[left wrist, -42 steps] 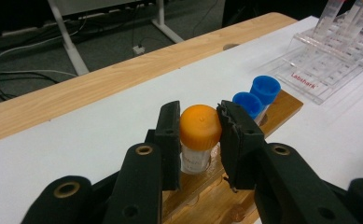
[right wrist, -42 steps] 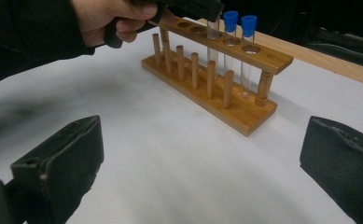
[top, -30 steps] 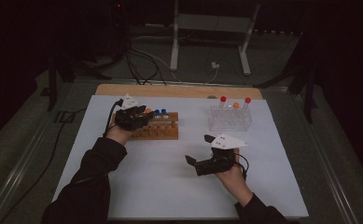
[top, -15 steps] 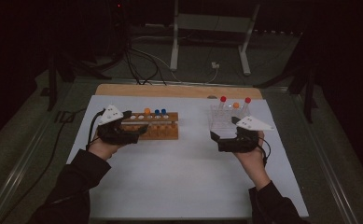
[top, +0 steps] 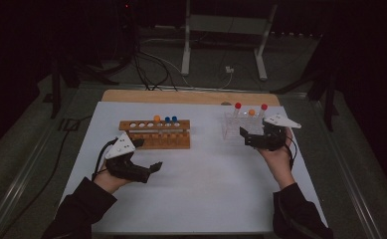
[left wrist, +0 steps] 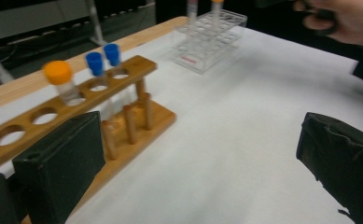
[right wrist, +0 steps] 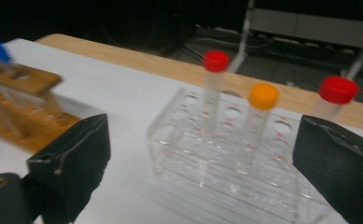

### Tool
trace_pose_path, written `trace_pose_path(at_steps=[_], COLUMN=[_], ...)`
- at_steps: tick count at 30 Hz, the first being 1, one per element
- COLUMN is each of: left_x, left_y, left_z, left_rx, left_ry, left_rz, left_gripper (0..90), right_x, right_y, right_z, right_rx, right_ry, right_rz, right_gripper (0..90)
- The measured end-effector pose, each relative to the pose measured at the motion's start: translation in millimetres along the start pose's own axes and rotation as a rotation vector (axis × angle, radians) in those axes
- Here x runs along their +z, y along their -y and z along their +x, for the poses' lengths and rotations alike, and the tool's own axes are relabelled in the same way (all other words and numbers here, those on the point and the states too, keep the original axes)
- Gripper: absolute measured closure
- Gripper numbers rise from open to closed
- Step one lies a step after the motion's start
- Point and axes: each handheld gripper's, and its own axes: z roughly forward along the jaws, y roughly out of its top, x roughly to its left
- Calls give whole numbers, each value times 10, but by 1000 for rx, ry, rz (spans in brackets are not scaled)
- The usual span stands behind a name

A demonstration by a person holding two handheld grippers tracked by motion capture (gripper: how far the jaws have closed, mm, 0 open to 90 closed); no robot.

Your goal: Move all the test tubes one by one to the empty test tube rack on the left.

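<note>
A wooden rack (top: 155,135) holds an orange-capped tube (top: 156,119) and two blue-capped tubes (top: 171,120). My left gripper (top: 148,154) sits just in front of the rack's left end. Its jaws have just been opening and stand open with nothing between them (left wrist: 200,168). A clear plastic rack (top: 233,128) carries two red-capped tubes (right wrist: 215,63) and an orange-capped tube (right wrist: 263,95). My right gripper (top: 243,138) points at this rack from its right side. Its jaws (right wrist: 202,163) have just been closing a little but stand wide, open, and grip nothing.
White paper (top: 206,184) covers the table, and a wooden strip (top: 181,97) runs along its far edge. A metal stand (top: 226,30) and cables lie on the dark floor beyond. The wooden rack's left holes (left wrist: 11,136) are empty.
My left hand has drawn back from over the wooden rack to its near left, with its jaws now apart. My right hand has moved from the table's middle to the clear rack.
</note>
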Motion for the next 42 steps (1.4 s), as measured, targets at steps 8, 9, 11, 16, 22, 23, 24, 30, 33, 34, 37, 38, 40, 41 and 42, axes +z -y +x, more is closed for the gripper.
trace_pose_path(at_steps=[8, 9, 11, 16, 22, 23, 24, 30, 33, 34, 37, 38, 40, 41, 42], left_x=[22, 24, 33, 42, 42, 44, 45, 50, 52, 51, 46, 45, 46, 49, 52], left_y=[63, 72, 91, 111, 116, 117, 119, 127, 130, 130, 127, 129, 135, 138, 140], left_z=[-54, -55, -59, -61, -58, -59, -58, -46, -48, -50, -40, -37, -36, -36, -37], left_rx=[9, 8, 10, 6, 2, 5, 3, -3, -1, 0, -1, -3, -6, -5, -5], left_ry=[18, 20, 21, 30, 34, 26, 32, 36, 36, 31, 33, 36, 36, 38, 39], left_rz=[1, -1, 7, 13, 12, 13, 14, 16, 19, 18, 15, 16, 19, 22, 23], left_gripper=[18, 18, 18, 18, 18, 18, 18, 18, 18, 18, 18, 18, 18, 18, 18], right_x=[209, 233, 282, 400, 515, 529, 544, 625, 660, 665, 680, 681, 673, 665, 655], right_y=[48, 51, 55, 71, 83, 82, 82, 81, 82, 81, 71, 66, 57, 49, 39], right_z=[-175, -193, -224, -280, -313, -311, -316, -324, -323, -321, -312, -307, -303, -305, -308], right_rx=[30, 33, 39, 54, 74, 69, 70, 62, 63, 61, 57, 52, 52, 52, 53], right_ry=[66, 72, 86, 113, 133, 141, 139, 139, 140, 144, 149, 150, 152, 150, 148], right_rz=[35, 37, 47, 84, 102, 103, 104, 124, 129, 129, 131, 133, 129, 124, 120], right_gripper=[252, 290, 358, 478, 561, 586, 592, 679, 698, 720, 746, 749, 751, 752, 753])
